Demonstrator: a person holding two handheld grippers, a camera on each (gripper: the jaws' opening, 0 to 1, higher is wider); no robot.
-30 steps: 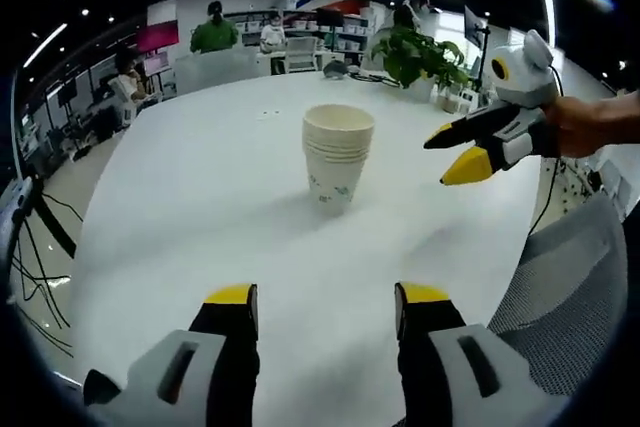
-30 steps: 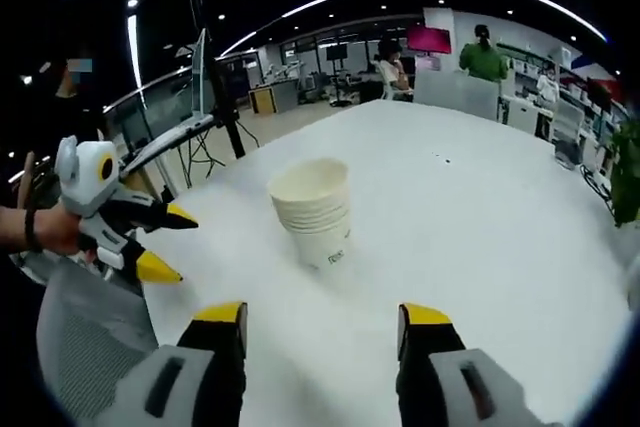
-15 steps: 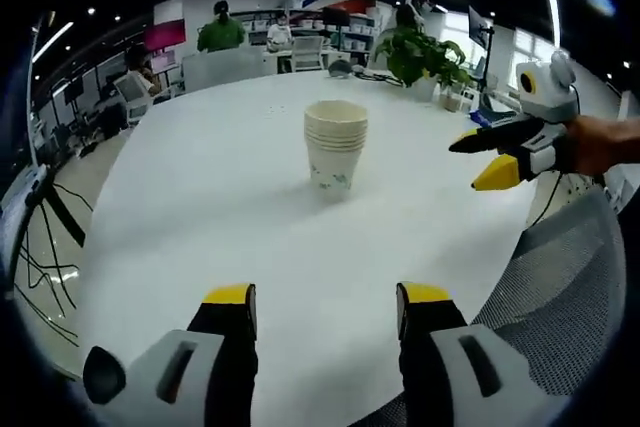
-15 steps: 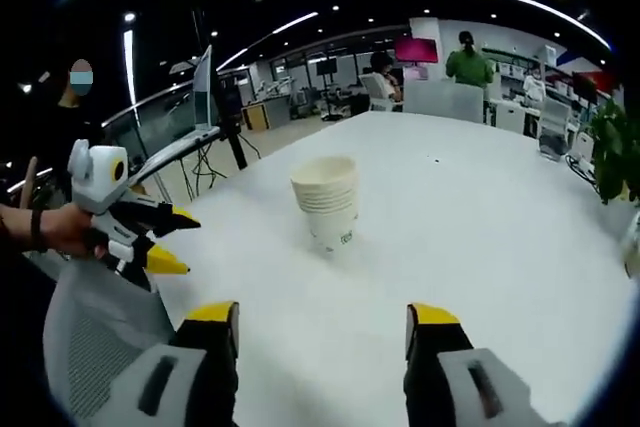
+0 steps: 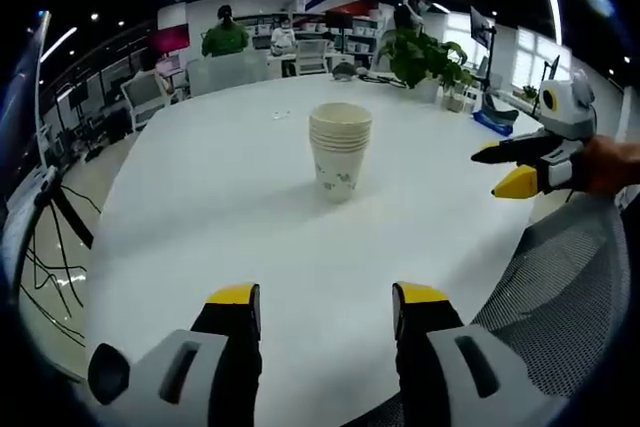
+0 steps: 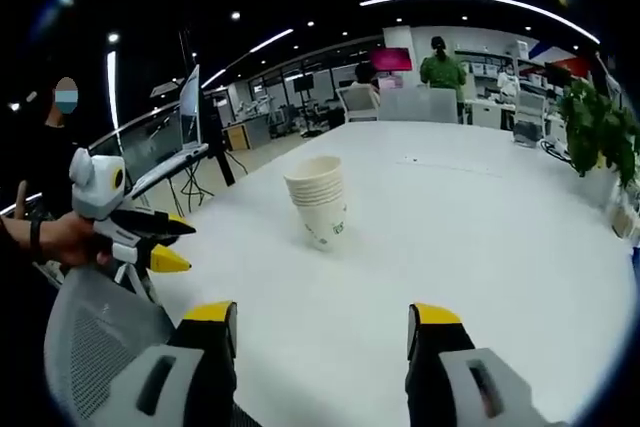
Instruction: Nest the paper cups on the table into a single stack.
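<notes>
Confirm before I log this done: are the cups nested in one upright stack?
Yes. The cups stand upright on the table as one stack, several rims layered at the top; both grippers are clear of it.

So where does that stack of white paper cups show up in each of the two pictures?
Left gripper view: the stack of white paper cups stands just above centre on the white table.
Right gripper view: the stack stands left of centre.
Shared landmark: the person in a green top behind the table.
</notes>
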